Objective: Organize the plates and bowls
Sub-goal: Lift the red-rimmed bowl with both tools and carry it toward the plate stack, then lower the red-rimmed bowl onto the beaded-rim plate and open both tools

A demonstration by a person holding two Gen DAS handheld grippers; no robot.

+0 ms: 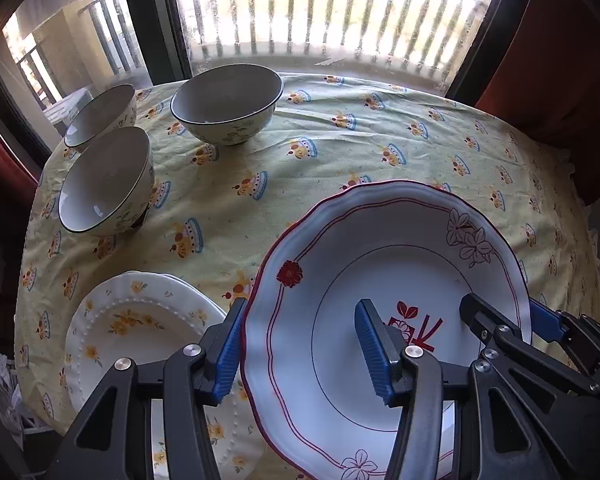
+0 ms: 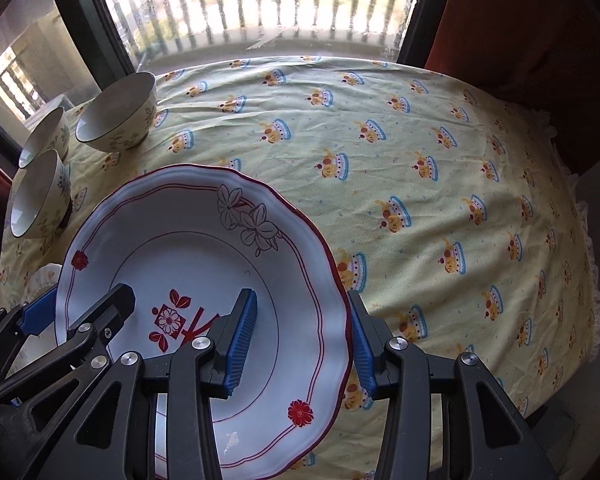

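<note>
Red-rimmed plate (image 1: 384,280): held up off the table between both tools, tilted slightly, its scalloped edge clear of the cloth; in the left wrist view it fills the 4 to 6 o'clock part of the frame.
Left gripper (image 1: 300,352): clamped across the plate's left rim, one blue pad under the outside edge, the other pressing inside the well.
Right gripper (image 2: 302,344): clamped the same way on the opposite rim, at about 6 o'clock in its own view, one pad inside and one outside the edge.
Yellow-flowered plates (image 1: 140,320): a small stack on the cloth at 8 o'clock from the held plate, just beside the left tool's outer finger.
Bowls: three with dark rims, sitting at 10 to 11 o'clock: the large bowl (image 1: 226,104) farthest in, the near bowl (image 1: 106,182) and the far bowl (image 1: 100,114) at the table's left edge.
Tablecloth (image 2: 440,152): yellow print, wrinkled, bare over the whole right half.
Handling: the plate looks like glazed ceramic, so stiff, fairly heavy, slick and chip-prone at the wavy edge.
Where to hold: opposite rims, as now; I judge a single-sided grip would let it swing or slip.
Likely aim: setting it down on the flowered stack, lowered flat and gently.
</note>
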